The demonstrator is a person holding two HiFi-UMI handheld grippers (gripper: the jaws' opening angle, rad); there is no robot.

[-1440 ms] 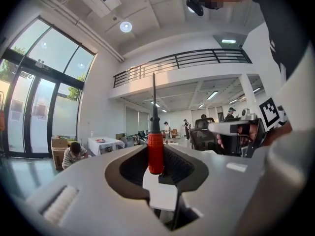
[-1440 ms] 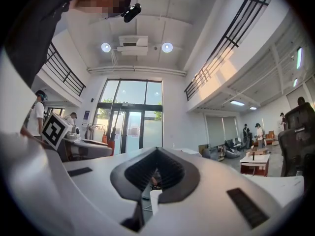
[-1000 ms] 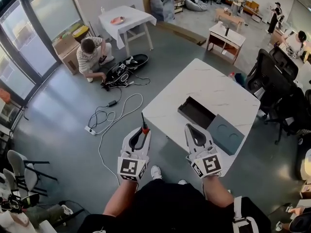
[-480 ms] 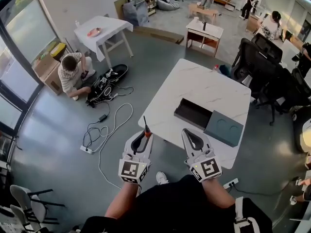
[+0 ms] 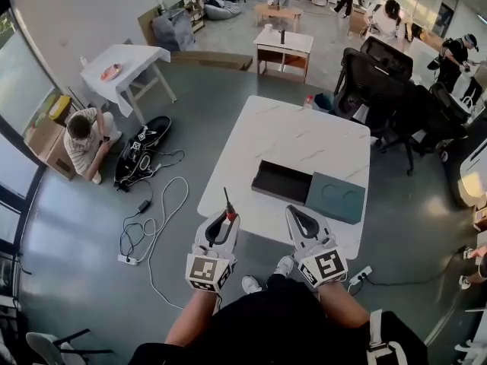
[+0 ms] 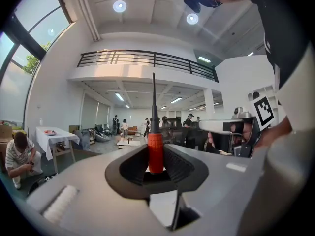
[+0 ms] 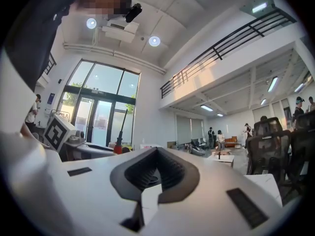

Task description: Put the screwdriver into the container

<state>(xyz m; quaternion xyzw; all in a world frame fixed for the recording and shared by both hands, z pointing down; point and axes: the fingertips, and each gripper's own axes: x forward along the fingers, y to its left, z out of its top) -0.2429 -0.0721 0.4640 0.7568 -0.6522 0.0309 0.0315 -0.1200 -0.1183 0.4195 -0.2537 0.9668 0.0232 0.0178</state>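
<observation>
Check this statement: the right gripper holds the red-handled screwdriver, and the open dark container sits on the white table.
One thing is wrong: the gripper. The left gripper holds the red-handled screwdriver, its jaws clamped on the handle, as the left gripper view shows. The right gripper has nothing between its jaws. The open dark container does sit on the white table.

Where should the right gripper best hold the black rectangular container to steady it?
The near long wall, from above: the black rectangular container lies flat on the white table, open side up, so its thin upright rim probably suits the fingers.
</observation>
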